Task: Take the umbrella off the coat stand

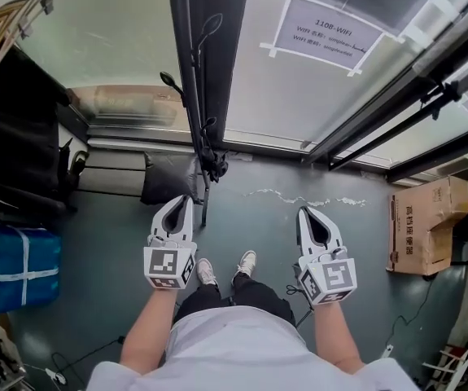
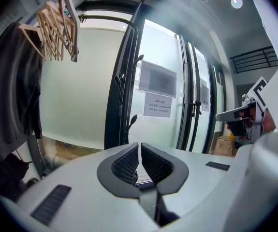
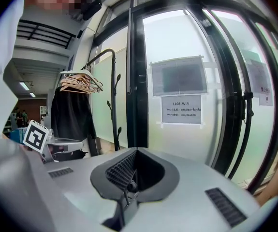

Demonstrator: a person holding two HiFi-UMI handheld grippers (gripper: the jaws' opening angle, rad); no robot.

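Note:
The black coat stand [image 1: 196, 96] rises in front of me beside the dark door frame, with curved hooks up its pole [image 2: 127, 81] [image 3: 113, 98]. Some dark thing hangs low on it near the foot [image 1: 215, 163]; I cannot tell whether that is the umbrella. My left gripper [image 1: 182, 202] is shut and empty, its tips just short of the stand's foot. My right gripper [image 1: 304, 212] is level with it further right, also shut on nothing. In the left gripper view the jaws [image 2: 139, 145] meet below the stand. In the right gripper view the jaws [image 3: 135, 151] meet to the stand's right.
A clothes rail with wooden hangers [image 2: 56, 28] and a dark coat [image 1: 10, 129] stands on the left, above a blue bundle [image 1: 14, 267]. Frosted glass doors carry a WiFi notice [image 1: 323, 27]. A dark cushion [image 1: 167, 182] lies by the stand's foot, and a cardboard box [image 1: 425, 226] stands on the right.

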